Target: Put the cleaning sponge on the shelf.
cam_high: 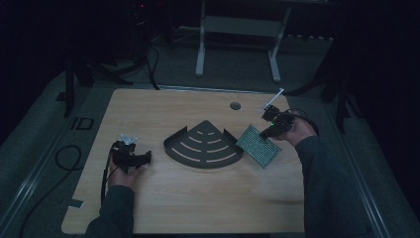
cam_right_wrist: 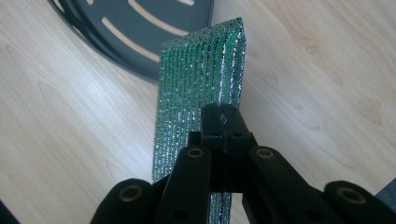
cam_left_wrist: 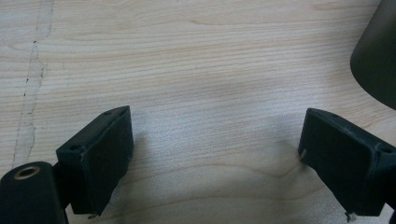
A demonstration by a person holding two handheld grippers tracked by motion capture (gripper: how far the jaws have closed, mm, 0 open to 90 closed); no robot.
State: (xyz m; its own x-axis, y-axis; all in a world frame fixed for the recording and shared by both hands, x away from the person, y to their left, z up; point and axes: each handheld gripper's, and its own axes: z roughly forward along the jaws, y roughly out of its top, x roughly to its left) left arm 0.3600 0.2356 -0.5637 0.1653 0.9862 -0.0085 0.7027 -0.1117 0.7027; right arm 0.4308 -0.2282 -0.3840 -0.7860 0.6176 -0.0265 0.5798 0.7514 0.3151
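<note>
The room is dark, with a grey floor (cam_high: 233,69) around the table and a white-legged stand (cam_high: 237,44) at twelve o'clock beyond its far edge; black cables (cam_high: 64,158) loop on the floor at nine o'clock. The light wooden table (cam_high: 198,198) has rounded corners, a visible grain, and a small round hole (cam_high: 235,105) near its far edge at about one o'clock from centre. In the left gripper view a faint scuffed line runs down the wood at the left. At the table's centre lies a dark fan-shaped slotted tray (cam_high: 204,146), its point toward twelve o'clock and its curved edge toward six. Touching or just beside the tray's three o'clock corner is a green, glittery rectangular sheet (cam_high: 259,146), tilted on the wood. The right gripper (cam_high: 271,131), at two o'clock of the table, has its jaws pressed together on the sheet's near edge; in the right gripper view the sheet (cam_right_wrist: 196,93) stands edge-up between them, reaching toward the tray (cam_right_wrist: 130,28). The left gripper (cam_high: 143,158), at nine o'clock of the tray, has its jaws spread wide with bare wood (cam_left_wrist: 210,93) between them, holding nothing, and the tray's dark edge (cam_left_wrist: 378,60) sits at its two o'clock.
</note>
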